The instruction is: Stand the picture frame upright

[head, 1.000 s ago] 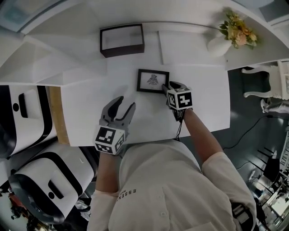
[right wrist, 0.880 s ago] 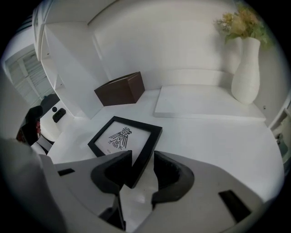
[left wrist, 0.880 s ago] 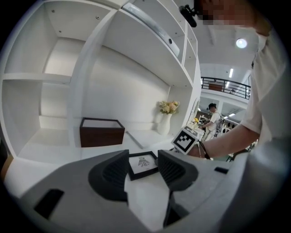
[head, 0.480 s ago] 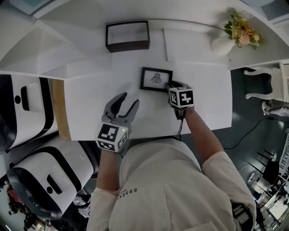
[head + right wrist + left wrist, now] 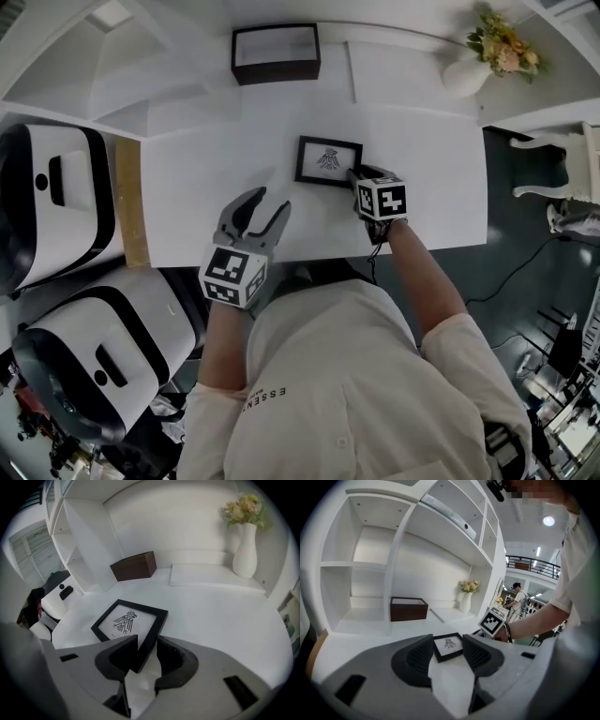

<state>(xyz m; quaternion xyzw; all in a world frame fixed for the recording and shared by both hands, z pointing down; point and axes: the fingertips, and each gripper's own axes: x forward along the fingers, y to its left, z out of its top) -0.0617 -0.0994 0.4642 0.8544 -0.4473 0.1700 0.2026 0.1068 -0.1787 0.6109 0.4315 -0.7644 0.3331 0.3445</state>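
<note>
Grasp step underway: right claw [image 5: 147, 642], jaws just closing, pinching near corner of picture frame [image 5: 127, 620] lying flat on surface [image 5: 220, 616]. Left claw [image 5: 447, 642] hovering open, empty. Next move likely calling for levering frame upright.

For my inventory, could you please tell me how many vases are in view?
1: the vase, holding flowers, stands beyond the table's back right corner; none seems hidden.
</note>
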